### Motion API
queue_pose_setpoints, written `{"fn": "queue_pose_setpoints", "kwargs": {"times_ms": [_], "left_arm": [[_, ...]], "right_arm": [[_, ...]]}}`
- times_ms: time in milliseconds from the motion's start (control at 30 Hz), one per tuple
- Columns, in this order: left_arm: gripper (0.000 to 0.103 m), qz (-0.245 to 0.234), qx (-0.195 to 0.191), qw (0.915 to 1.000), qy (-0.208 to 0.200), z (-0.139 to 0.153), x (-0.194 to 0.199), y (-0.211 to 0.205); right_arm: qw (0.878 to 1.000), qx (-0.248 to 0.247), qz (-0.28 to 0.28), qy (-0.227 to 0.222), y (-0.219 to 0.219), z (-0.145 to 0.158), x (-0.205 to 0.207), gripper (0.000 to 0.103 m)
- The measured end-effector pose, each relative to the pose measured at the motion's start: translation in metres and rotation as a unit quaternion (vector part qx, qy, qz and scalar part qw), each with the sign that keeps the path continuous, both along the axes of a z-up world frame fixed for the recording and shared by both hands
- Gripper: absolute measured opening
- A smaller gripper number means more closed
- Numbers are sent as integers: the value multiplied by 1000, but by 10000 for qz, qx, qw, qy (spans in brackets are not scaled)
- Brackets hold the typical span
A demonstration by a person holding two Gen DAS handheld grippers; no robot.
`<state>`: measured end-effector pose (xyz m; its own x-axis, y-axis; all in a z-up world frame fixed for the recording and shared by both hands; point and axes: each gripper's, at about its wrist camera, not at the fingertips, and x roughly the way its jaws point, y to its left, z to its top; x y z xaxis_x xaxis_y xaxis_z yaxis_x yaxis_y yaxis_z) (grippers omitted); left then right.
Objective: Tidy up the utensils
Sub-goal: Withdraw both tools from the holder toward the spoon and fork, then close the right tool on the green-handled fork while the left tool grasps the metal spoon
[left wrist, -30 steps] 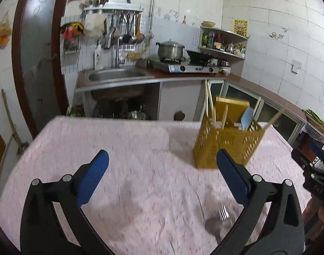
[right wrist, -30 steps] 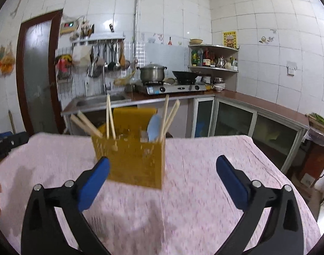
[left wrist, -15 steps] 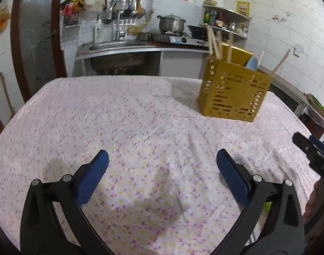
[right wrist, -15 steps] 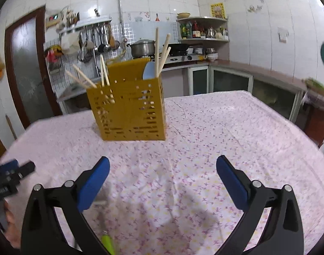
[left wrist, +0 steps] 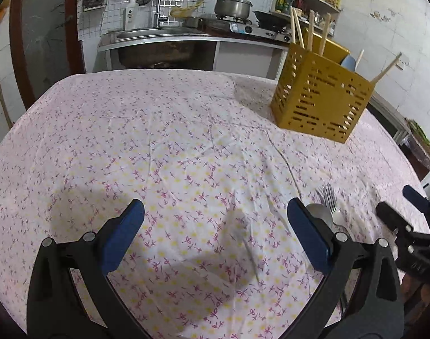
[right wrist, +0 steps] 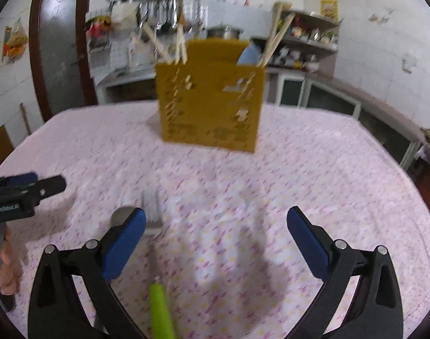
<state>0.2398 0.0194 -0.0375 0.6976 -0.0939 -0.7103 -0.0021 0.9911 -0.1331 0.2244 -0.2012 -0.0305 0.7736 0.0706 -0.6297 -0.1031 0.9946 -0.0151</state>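
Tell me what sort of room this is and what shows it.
A home kitchen, most likely: a sink under hanging ladles, a pot on a gas stove, tiled walls, and a cloth-covered table with a yellow utensil caddy.

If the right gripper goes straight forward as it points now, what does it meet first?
Probably the yellow basket, which stands straight ahead of the right gripper. The fork lies lower, toward the left jaw, though depth is unclear.

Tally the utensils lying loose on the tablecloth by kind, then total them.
fork: 1
spoon: 1
Total: 2, lying side by side on the tablecloth, with neither pair of tongs holding them.
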Motion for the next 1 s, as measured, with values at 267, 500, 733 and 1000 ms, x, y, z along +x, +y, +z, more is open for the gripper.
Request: {"fn": "queue_pose_setpoints", "kwargs": {"times_ms": [267, 500, 733, 1000], "left_arm": [[98, -65, -172, 9993, 339, -9, 1, -3], [97, 93, -146, 9990, 406, -13, 3, 1], [93, -13, -169, 9988, 456, -13, 1, -4], [82, -340, -353, 9968, 639, -9, 1, -26]], "right_arm": [[9963, -421, 365, 660, 26, -23, 8, 59], [9934, -257, 654, 908, 36, -26, 5, 51], [9914, -288, 771, 1022, 40, -28, 7, 18], [9938, -66, 440, 1018, 10, -25, 13, 7]]}}
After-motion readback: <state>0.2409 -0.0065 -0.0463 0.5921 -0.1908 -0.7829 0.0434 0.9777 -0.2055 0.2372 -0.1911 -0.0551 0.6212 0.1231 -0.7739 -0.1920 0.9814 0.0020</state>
